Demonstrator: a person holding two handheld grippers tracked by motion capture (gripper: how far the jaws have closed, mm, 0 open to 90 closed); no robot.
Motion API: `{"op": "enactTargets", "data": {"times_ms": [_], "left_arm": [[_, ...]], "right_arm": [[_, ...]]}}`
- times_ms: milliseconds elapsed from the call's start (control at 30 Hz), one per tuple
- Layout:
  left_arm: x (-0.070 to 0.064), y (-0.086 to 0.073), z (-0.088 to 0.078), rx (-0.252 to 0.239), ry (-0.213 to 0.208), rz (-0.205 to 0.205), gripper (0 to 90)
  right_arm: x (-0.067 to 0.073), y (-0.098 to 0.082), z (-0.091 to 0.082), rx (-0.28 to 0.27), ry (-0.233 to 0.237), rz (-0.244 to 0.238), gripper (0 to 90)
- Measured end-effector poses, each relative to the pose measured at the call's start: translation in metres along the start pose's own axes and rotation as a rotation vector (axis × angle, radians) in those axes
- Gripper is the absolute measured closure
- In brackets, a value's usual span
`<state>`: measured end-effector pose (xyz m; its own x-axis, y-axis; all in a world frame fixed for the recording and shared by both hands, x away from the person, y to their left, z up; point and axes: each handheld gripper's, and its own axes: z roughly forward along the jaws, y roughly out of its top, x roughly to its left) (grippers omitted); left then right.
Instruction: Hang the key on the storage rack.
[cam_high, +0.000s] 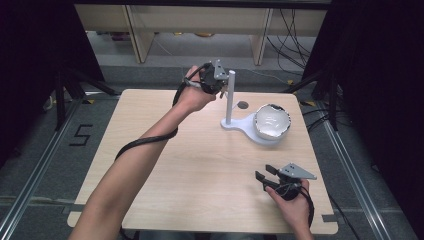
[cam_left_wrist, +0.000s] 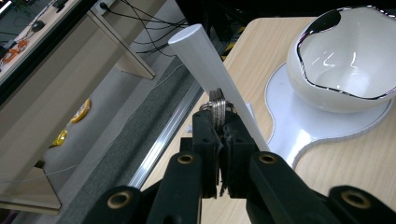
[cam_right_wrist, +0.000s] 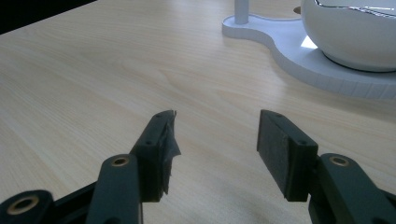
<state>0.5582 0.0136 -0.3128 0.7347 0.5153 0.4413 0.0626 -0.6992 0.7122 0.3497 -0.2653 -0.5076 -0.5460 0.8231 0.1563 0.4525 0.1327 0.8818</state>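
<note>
Left gripper view: my left gripper (cam_left_wrist: 219, 122) is clenched on a bunch of metal rings (cam_left_wrist: 217, 106), held right against the white post (cam_left_wrist: 210, 65) just below its top. Bowl (cam_left_wrist: 345, 60) sits on the stand base (cam_left_wrist: 299, 130) off to the tongs' right. Step looks like threading the rings onto the post; next move needs a lift over the tip, then release. Right gripper (cam_right_wrist: 215, 144) idles, jaws released, empty, above the table (cam_right_wrist: 93, 70).
</note>
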Motion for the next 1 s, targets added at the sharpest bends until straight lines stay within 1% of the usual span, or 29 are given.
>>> {"op": "enactTargets", "data": {"times_ms": [133, 167, 200, 267, 333, 367, 433, 533, 567, 667, 700, 767, 867, 900, 933, 967, 1000], "left_arm": [[0.0, -0.003, -0.002, 0.001, 0.005, 0.002, 85.1], [0.001, -0.005, -0.003, 0.005, 0.005, 0.006, 85.1], [0.001, -0.006, -0.003, 0.006, 0.007, 0.003, 85.1], [0.002, -0.009, -0.004, 0.004, 0.016, 0.009, 85.0], [0.001, -0.012, -0.005, 0.014, 0.015, 0.014, 85.1], [0.001, -0.013, -0.005, 0.013, 0.015, 0.018, 85.0], [0.0, -0.014, -0.006, 0.017, 0.016, 0.018, 85.1], [-0.001, -0.017, -0.005, 0.021, 0.021, 0.018, 85.1], [-0.001, -0.017, -0.004, 0.025, 0.022, 0.021, 85.0], [-0.002, -0.018, -0.002, 0.029, 0.021, 0.022, 85.0], [-0.001, -0.019, -0.002, 0.032, 0.02, 0.021, 85.0], [-0.001, -0.021, 0.001, 0.037, 0.026, 0.007, 85.0], [-0.001, -0.023, 0.003, 0.042, 0.024, 0.001, 85.0], [-0.001, -0.023, 0.004, 0.041, 0.024, 0.0, 85.0], [-0.001, -0.024, 0.004, 0.037, 0.025, 0.003, 85.0], [-0.001, -0.024, 0.004, 0.043, 0.024, 0.004, 85.0], [-0.002, -0.024, 0.005, 0.043, 0.025, 0.003, 85.0]], "right_arm": [[0.0, 0.0, 0.002, -0.009, -0.002, -0.005, 47.2], [0.001, 0.0, 0.002, -0.007, -0.001, 0.002, 47.2], [0.0, 0.0, 0.0, 0.01, -0.004, -0.008, 47.2], [0.001, 0.0, 0.002, 0.001, -0.003, -0.011, 47.1], [0.001, -0.001, 0.003, -0.009, 0.001, -0.008, 47.1], [0.0, -0.001, 0.003, -0.009, 0.0, -0.014, 47.0], [-0.002, 0.0, 0.004, -0.013, -0.001, -0.043, 47.1], [-0.001, 0.0, 0.004, -0.008, 0.004, -0.036, 47.0], [-0.001, 0.0, 0.004, -0.005, 0.002, -0.052, 47.0], [-0.001, 0.0, 0.004, -0.003, 0.002, -0.043, 47.0], [-0.002, 0.0, 0.004, -0.01, 0.01, -0.05, 47.0], [0.0, 0.0, 0.003, -0.006, 0.002, -0.019, 46.9], [0.0, 0.0, 0.003, -0.007, 0.003, -0.023, 46.9], [0.002, -0.001, 0.003, 0.001, 0.002, 0.001, 46.8], [0.002, -0.001, 0.003, 0.001, 0.002, 0.001, 46.8], [-0.001, -0.001, 0.003, -0.008, 0.002, -0.028, 46.8], [-0.001, -0.001, 0.003, -0.006, 0.001, -0.028, 46.8]]}}
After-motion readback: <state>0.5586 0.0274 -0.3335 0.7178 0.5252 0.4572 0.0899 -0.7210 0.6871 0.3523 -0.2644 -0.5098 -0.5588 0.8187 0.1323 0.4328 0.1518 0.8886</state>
